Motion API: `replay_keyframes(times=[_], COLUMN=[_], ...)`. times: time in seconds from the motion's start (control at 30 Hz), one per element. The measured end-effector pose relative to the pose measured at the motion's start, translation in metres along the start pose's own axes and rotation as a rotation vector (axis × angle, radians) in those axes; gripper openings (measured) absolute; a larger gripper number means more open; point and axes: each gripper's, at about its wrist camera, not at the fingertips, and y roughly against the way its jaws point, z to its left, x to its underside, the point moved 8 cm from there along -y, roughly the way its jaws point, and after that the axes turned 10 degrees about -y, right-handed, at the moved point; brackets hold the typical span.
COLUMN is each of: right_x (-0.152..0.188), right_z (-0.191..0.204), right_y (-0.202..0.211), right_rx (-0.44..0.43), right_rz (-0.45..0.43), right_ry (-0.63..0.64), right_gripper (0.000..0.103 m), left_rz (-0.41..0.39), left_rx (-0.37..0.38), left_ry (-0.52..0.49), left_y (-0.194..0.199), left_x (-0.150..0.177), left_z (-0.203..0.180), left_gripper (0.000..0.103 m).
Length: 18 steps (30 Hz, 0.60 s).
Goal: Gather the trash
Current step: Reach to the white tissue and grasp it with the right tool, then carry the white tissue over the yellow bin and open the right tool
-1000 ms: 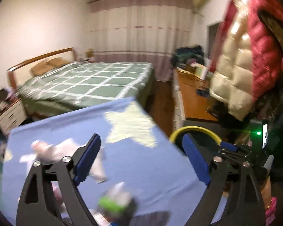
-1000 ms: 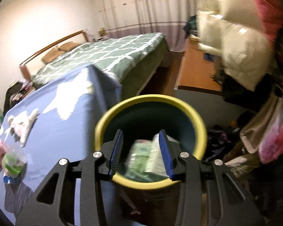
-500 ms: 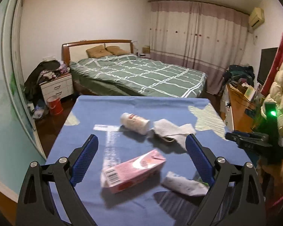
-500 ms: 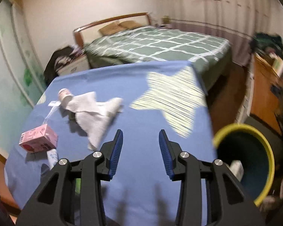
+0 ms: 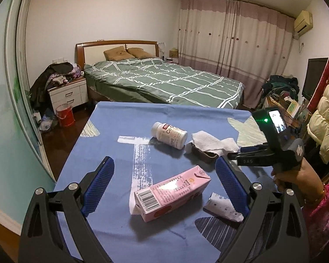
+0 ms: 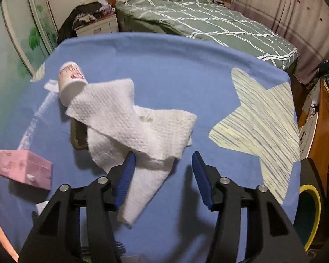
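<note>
Four pieces of trash lay on the blue-clothed table (image 5: 111, 131): a pink carton (image 5: 172, 194), a white bottle (image 5: 169, 134) on its side, a crumpled paper towel (image 6: 133, 129) and a small crumpled wrapper (image 5: 222, 206). Left gripper (image 5: 164, 184) hovered over the near edge with fingers spread wide, nothing between the pads — the carton sat just ahead and between them, its long axis running diagonally from near-left to far-right, barcode end nearest. Judged: the left hand was the nearer one for the carton; a slight roll of the wrist would be needed to close across its narrow sides rather than along its length. Right gripper (image 6: 162, 175) pointed steeply down near the table's right side, jaws part-open and opening; the towel's lower flap lay against the left pad and reached into the gap, but nothing was pinched. The towel draped partly over a dark shallow dish (image 5: 202, 153), contents hidden, and touched the bottle toward the far-left. The wrapper lay just right of the carton, by the left gripper's right finger. Bin (image 6: 310, 217) — yellow rim — stood off the table's right near corner; its inside could not be made out.
</note>
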Motion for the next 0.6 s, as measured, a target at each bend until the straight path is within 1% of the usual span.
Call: replay_keyframes(times=[0.03, 0.07, 0.1, 0.13, 0.3, 0.47, 0.6], right_x=[0.001, 0.001, 0.002, 0.001, -0.004, -0.011, -0.016], right_z=[-0.002, -0.004, -0.005, -0.007, -0.019, -0.031, -0.036], right_y=[-0.001, -0.002, -0.002, 0.000, 0.021, 0.055, 0.087], right_rx=[-0.005, -0.009, -0.016, -0.022, -0.052, -0.105, -0.136], right_rz=[0.001, 0.004, 0.002, -0.012, -0.092, -0.177, -0.241], right_ry=[-0.008, -0.015, -0.023, -0.035, -0.078, -0.133, -0.146], right_gripper=[0.030, 0.015, 0.008, 0.006, 0.004, 0.003, 0.003], left_rz=[0.004, 0.006, 0.008, 0.010, 0.018, 0.022, 0.020], left_rx=[0.002, 0.004, 0.008, 0.009, 0.017, 0.022, 0.025], left_ry=[0.002, 0.004, 0.003, 0.001, -0.009, -0.014, -0.012], left_y=[-0.002, -0.004, -0.006, -0.006, -0.014, -0.016, -0.017], left_x=[0.001, 0.001, 0.001, 0.000, 0.002, 0.003, 0.003], left_z=[0.000, -0.001, -0.002, -0.003, -0.008, -0.012, -0.014], left_gripper=[0.092, 0.092, 0.092, 0.092, 0.092, 0.092, 0.092])
